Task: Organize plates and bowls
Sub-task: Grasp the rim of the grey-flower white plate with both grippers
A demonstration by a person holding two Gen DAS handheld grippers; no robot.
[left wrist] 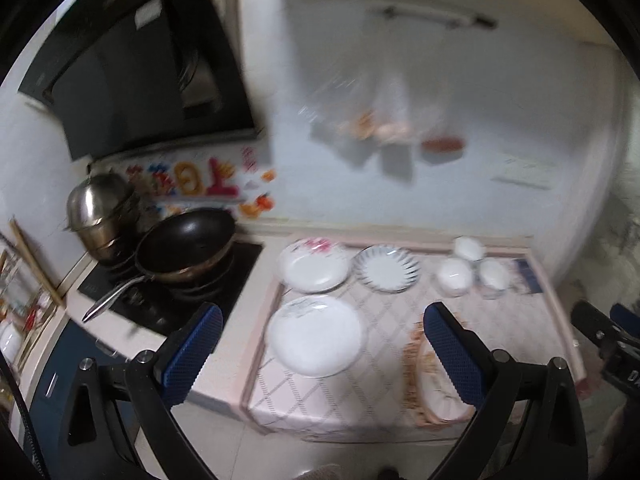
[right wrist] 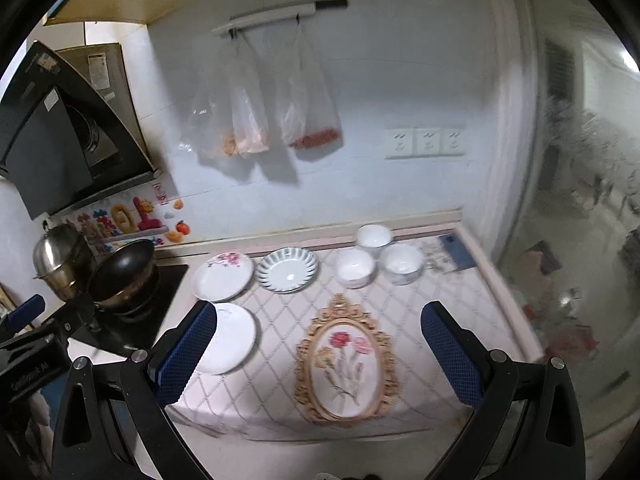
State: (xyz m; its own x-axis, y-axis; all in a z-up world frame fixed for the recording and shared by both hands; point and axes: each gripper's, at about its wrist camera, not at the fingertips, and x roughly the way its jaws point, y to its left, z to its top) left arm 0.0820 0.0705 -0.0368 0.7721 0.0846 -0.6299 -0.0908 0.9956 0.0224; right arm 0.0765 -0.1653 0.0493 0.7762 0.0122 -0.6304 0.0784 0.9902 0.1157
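Observation:
On the pink quilted mat (right wrist: 280,360) lie a plain white plate (right wrist: 232,338) at front left, a pink-flowered plate (right wrist: 224,276) behind it, and a blue-striped ribbed plate (right wrist: 287,269). Three white bowls stand at the back right: one (right wrist: 355,267), one (right wrist: 401,263) and one behind (right wrist: 373,236). The left wrist view shows the same white plate (left wrist: 315,335), flowered plate (left wrist: 314,265), striped plate (left wrist: 387,267) and bowls (left wrist: 454,276). My left gripper (left wrist: 324,354) is open and empty above the mat. My right gripper (right wrist: 320,354) is open and empty too.
A gold-framed oval flower picture (right wrist: 346,362) is printed on the mat's front. A black wok (right wrist: 122,276) and a steel pot (right wrist: 56,256) sit on the stove at left. Plastic bags (right wrist: 248,120) hang on the wall. A phone (right wrist: 458,250) lies at the back right.

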